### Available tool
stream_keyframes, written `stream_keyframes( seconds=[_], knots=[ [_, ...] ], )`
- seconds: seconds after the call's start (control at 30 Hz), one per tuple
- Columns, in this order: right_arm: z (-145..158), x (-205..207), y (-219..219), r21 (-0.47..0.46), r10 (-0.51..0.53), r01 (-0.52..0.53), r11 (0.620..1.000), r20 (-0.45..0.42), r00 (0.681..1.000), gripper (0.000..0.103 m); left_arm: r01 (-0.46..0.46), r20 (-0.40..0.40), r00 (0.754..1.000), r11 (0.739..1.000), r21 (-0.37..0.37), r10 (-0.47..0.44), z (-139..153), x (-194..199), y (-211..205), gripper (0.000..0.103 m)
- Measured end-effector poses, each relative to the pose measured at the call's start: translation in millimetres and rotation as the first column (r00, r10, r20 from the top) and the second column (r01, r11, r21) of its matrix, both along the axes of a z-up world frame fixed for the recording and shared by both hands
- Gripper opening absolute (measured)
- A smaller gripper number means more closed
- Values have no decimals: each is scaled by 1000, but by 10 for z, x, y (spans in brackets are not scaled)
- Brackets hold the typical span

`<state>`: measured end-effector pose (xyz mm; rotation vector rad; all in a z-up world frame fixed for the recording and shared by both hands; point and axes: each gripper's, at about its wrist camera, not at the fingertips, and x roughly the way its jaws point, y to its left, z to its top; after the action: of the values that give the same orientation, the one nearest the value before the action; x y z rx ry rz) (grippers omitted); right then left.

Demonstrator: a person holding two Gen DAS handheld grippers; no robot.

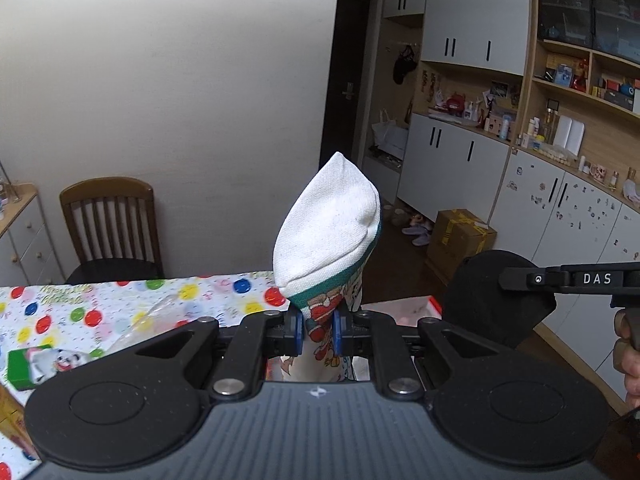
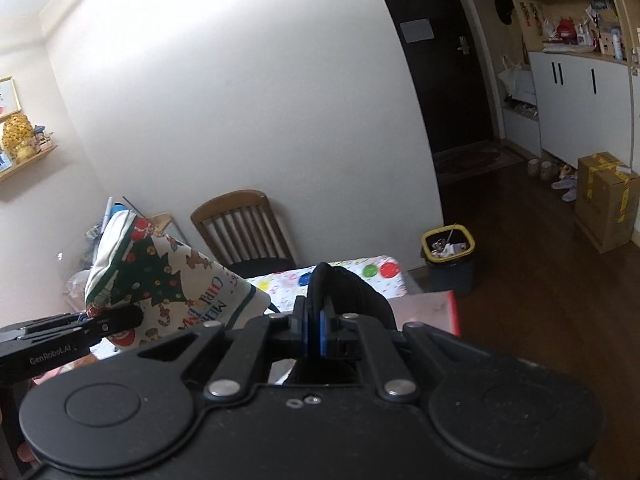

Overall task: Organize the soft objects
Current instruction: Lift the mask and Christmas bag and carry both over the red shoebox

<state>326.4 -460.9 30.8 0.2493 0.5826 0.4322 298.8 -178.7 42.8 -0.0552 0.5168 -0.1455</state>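
Both grippers are clamped on soft items, held up above the table.

The left gripper (image 1: 316,334) has its blue pads (image 1: 295,330) pinched on a Christmas-print cushion (image 1: 332,224); the cushion's white back and green border rise upright above the jaws, and in the right wrist view its tree-and-lettering side (image 2: 168,276) shows at the left, held off the table. The right gripper (image 2: 314,336) has its jaws nearly together, gripping a black fabric item (image 2: 352,292) that bulges beyond the pads; in the left wrist view the same dark item (image 1: 488,300) hangs just right of the cushion. Below lies a table (image 1: 120,304) under a balloon-dotted cloth, with a green-edged item (image 1: 36,364) near its left side. A wooden chair (image 1: 108,224) stands by the wall, and a yellow-rimmed bin (image 2: 450,260) sits on the dark floor beyond.
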Motion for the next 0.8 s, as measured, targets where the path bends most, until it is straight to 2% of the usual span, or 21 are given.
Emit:
stream_keyframes(
  seconds=[0.3,0.43,0.8],
  knots=[
    [-71,264,-172,-13,-10,10,1000,10,1000,4,4,28,1000,999,45,-5,-15,349,-386,13],
    [-175,365,-196,-13,-2,2,1000,-8,1000,4,2,32,999,999,54,-3,-121,486,-463,13],
    [-636,578,-49,-61,70,-75,995,-80,994,4,-13,-80,997,999,30,16,-692,725,-474,13]
  ],
)
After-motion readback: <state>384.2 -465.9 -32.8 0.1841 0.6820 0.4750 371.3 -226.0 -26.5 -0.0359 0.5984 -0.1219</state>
